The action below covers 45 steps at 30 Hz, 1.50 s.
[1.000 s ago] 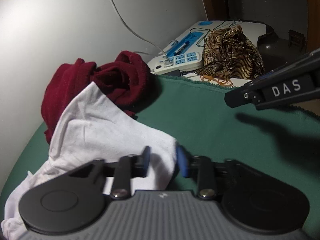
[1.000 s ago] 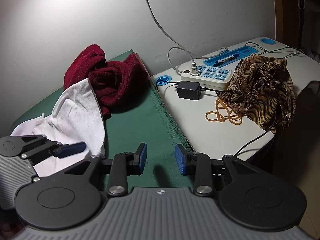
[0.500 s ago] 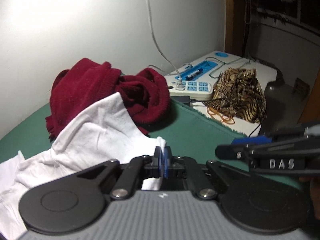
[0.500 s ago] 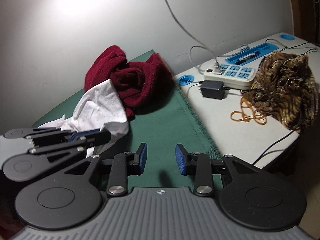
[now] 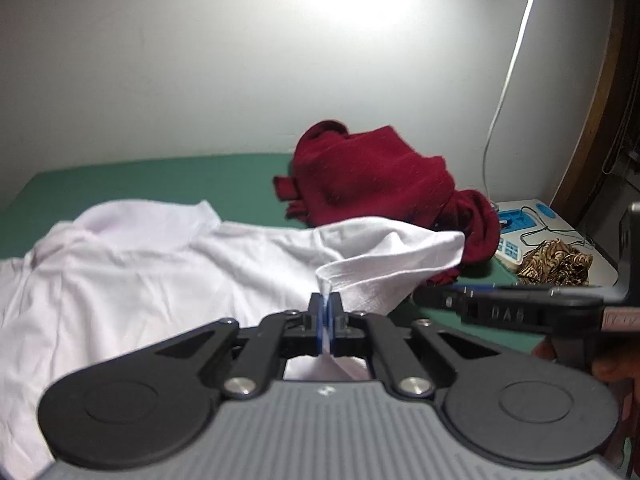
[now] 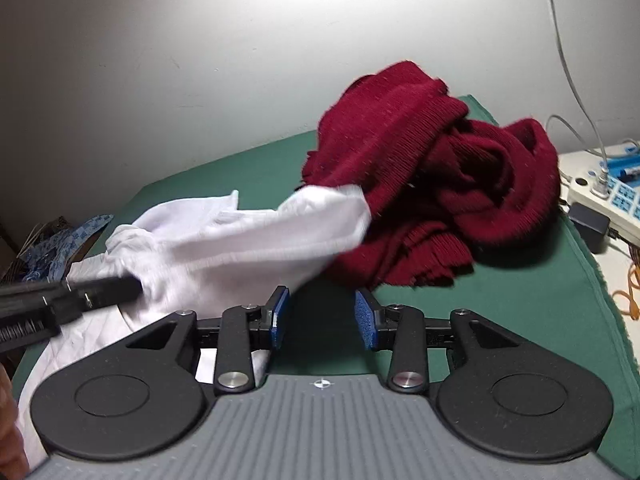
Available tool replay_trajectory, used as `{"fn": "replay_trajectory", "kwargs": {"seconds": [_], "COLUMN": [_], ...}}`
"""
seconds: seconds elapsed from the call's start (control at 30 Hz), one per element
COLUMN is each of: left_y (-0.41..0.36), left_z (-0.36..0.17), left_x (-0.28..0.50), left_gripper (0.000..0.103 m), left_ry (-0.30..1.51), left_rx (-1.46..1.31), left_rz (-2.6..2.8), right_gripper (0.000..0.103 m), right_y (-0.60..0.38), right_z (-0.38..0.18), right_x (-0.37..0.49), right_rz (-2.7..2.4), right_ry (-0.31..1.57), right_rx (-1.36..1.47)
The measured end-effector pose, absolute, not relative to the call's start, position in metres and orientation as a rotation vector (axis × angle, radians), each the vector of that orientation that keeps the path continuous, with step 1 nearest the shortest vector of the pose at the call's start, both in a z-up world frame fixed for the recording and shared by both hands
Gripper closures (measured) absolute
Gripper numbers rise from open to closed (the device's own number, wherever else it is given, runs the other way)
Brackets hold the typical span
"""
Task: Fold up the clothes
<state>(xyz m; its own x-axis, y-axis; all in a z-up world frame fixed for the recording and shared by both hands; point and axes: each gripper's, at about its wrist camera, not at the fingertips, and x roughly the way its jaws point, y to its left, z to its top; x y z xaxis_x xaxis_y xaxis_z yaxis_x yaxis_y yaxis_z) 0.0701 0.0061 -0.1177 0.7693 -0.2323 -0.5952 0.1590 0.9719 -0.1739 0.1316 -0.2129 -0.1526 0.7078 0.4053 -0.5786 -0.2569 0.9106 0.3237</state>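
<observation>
White shirt [image 5: 160, 264] spread, w/ corner lifted (pinched); red sweater [image 5: 372, 172] crumpled behind.

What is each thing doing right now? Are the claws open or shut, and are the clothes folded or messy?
Left claw: shut, pinching an edge of the white shirt.
Right claw: jaws opening, nothing between them.
White shirt: unfolded, rumpled, one edge lifted.
Red sweater: bunched in a heap on the green cloth.
Green cloth: spread flat under the clothes.
Power strip: has a cable plugged in.
</observation>
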Motion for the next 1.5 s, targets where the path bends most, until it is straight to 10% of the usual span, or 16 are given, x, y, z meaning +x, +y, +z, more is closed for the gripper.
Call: {"fn": "replay_trajectory", "kwargs": {"seconds": [0.57,0.7,1.13,1.5], "left_y": [0.004,0.006,0.042,0.102], "left_z": [-0.130,-0.129,-0.118,-0.156], "left_x": [0.065,0.065,0.037,0.034], "left_gripper": [0.103,0.103,0.103,0.103], "left_ry": [0.644,0.643,0.617,0.708], "left_rx": [-0.064,-0.047,-0.260,-0.303], "left_rz": [-0.258,-0.272,-0.187,-0.060], "right_gripper": [0.054,0.100,0.100,0.100], "right_y": [-0.244,-0.234,-0.152,-0.032], "right_z": [-0.186,-0.192,-0.073,-0.151], "right_x": [0.155,0.161,0.209,0.252], "right_rz": [0.154,0.162,0.426,0.481], "right_ry": [0.824,0.851,0.762,0.961], "right_rx": [0.677,0.634,0.623,0.487]}}
